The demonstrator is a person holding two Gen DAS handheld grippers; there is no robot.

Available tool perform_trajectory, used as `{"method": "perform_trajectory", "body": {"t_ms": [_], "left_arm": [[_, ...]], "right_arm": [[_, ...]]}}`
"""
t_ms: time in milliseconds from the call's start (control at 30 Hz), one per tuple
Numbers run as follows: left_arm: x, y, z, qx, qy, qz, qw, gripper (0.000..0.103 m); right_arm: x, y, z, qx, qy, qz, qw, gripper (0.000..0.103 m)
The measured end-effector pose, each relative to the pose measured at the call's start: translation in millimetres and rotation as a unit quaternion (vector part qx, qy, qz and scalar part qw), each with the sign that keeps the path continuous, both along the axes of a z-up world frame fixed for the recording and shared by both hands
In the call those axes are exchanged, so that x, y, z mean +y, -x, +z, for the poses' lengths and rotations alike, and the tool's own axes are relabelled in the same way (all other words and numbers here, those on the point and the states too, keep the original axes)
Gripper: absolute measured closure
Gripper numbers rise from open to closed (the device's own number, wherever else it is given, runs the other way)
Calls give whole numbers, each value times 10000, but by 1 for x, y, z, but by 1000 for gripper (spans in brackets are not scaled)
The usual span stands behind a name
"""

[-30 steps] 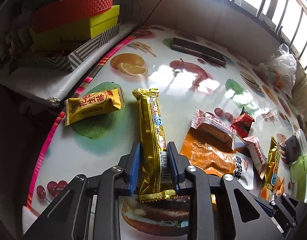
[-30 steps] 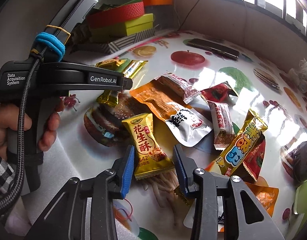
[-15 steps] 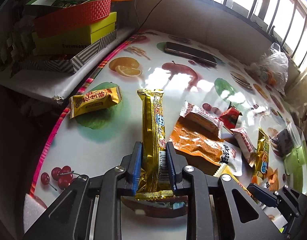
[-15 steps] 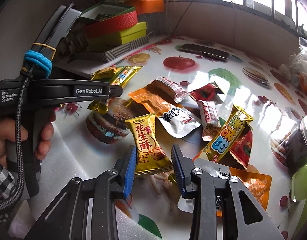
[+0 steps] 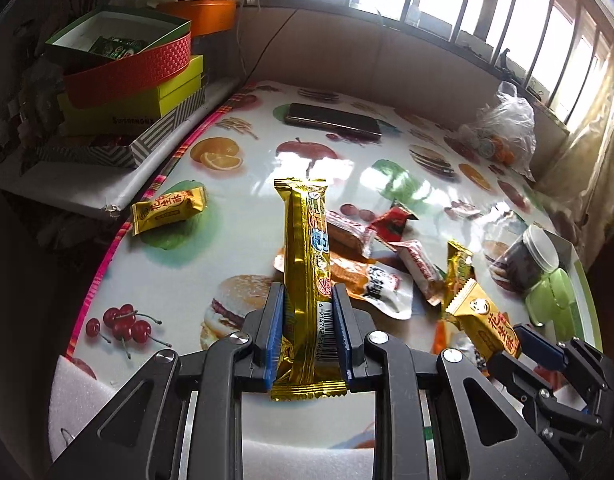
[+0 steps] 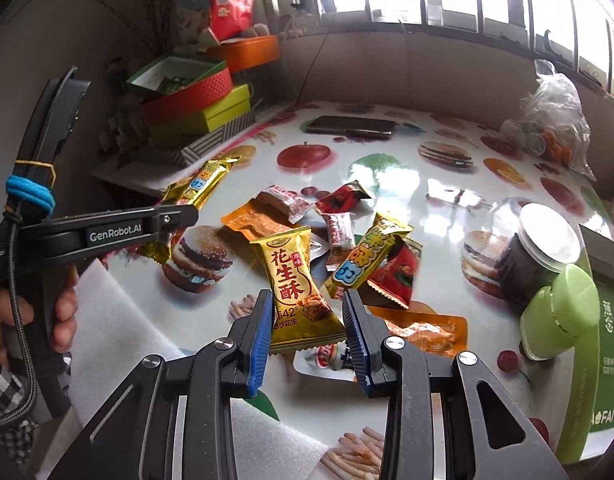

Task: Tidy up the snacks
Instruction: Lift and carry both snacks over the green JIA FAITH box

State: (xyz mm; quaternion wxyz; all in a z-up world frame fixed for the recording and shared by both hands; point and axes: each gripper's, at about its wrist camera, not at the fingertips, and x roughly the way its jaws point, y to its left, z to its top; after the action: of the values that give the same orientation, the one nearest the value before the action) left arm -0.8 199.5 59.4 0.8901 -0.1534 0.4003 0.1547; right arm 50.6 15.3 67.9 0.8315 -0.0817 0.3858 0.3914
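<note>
Left wrist view: left tongs are clamped narrow on a long gold snack bar, which stands up from between the blue pads above the table. A small yellow peanut candy packet lies alone close to the table's left edge. Right of the bar a loose heap holds an orange pouch, a red-and-white packet and a small red packet. At the lower right the right tongs grip another yellow peanut candy. A dark phone lies toward the far edge, a clear plastic bag at the far right corner, a lidded jar by the right edge. Stacked boxes sit beyond the left edge.

Right wrist view: right tongs are closed on the yellow peanut candy, pads pressing its lower sides, the packet upright and clear of the table. Behind it lie the orange pouch, the red-and-white packet, a second gold bar and a red packet. At the left a hand holds the left tongs with the long gold snack bar. The lidded jar stands near the right edge beside a green object
</note>
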Motion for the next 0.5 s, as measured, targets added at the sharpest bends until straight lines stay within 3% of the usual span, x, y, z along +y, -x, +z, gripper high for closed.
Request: {"method": "perform_trajectory", "body": {"t_ms": [500], "left_arm": [[-94, -17, 38, -233, -83, -942, 9952, 79]], "right_arm": [[-86, -14, 29, -99, -260, -952, 9951, 69]]}}
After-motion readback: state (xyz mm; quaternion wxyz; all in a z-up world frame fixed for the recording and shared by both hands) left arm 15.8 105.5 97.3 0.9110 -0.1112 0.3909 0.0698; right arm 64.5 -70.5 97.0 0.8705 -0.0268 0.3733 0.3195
